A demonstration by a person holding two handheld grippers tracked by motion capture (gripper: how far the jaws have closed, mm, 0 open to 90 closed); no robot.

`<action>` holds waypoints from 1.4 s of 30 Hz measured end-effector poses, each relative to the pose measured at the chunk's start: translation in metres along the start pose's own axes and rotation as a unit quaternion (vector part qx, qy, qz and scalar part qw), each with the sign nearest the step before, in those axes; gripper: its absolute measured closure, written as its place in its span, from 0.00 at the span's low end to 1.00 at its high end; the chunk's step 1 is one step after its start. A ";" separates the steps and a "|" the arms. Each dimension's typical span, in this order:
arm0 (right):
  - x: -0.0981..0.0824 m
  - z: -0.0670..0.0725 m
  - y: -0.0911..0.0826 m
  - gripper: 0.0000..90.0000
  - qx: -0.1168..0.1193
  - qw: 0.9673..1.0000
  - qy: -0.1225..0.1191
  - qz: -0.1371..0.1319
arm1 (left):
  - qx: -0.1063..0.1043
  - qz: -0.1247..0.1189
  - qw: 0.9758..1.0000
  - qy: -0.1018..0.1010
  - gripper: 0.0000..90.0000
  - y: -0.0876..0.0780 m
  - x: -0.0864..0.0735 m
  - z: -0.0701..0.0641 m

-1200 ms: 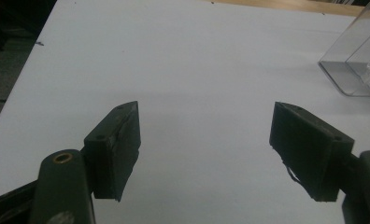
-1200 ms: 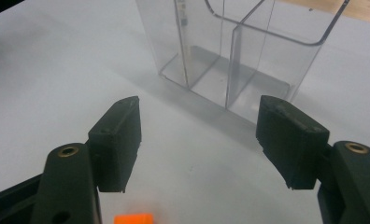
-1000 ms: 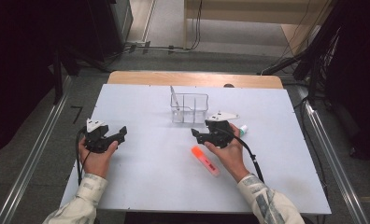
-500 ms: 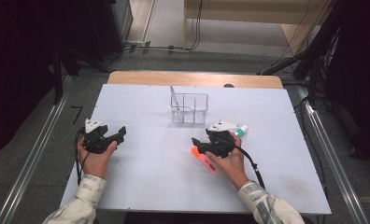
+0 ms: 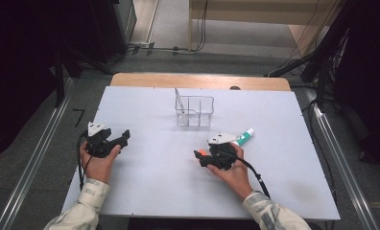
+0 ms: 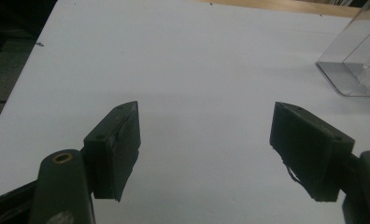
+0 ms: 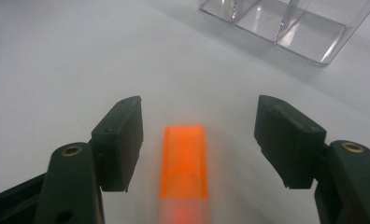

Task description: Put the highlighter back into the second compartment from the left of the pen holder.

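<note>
White and bare, the table (image 5: 149,187) gives me an open working surface, and everything I need sits toward its far and right side, within reach of my right arm. The clear plastic organizer (image 5: 194,111), split into compartments, stands upright near the far middle, probably so that things can be dropped into it from above; one slim clear piece leans in its left compartment, too faint for me to identify. A white tube with a green cap (image 5: 243,137) lies just beyond my right hand; I cannot read any print on it. My left hand-held gripper (image 6: 204,140) rests near the left edge with its jaws spread wide and nothing between them, parked out of the way. My right hand-held gripper (image 7: 199,140) is low over the table, jaws apart on either side of the orange stick (image 7: 184,163), which lies flat on the table and lengthwise along the gap; the pads do not press it, so I judge this to be the line-up before a pinch. It carries no readable label or brand.
</note>
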State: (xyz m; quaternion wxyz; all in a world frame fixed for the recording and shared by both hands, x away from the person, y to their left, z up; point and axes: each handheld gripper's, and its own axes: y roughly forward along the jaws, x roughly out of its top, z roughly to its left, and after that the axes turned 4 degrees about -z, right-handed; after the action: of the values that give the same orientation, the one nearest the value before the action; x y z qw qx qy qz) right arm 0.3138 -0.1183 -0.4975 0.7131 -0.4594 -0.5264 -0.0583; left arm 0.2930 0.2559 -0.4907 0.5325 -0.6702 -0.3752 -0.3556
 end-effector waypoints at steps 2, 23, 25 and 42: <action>-0.002 0.001 0.001 0.36 -0.002 1.000 0.000 0.001 | 0.000 0.000 1.000 0.000 0.28 0.000 0.000 0.000; -0.013 0.007 0.008 0.46 -0.002 1.000 -0.011 0.020 | -0.001 0.002 1.000 0.003 0.28 0.002 0.000 -0.001; -0.015 0.007 0.008 0.47 -0.003 1.000 -0.010 0.021 | -0.003 0.000 1.000 0.001 0.28 0.002 0.001 -0.001; -0.017 0.009 0.006 0.71 -0.018 1.000 -0.013 0.016 | -0.006 0.000 1.000 0.003 0.28 0.003 0.002 -0.003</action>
State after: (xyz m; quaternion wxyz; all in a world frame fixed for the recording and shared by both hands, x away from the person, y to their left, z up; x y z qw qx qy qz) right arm 0.3041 -0.1151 -0.5146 0.6988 -0.4809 -0.5272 -0.0500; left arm 0.2962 0.2528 -0.4899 0.5292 -0.6723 -0.3719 -0.3600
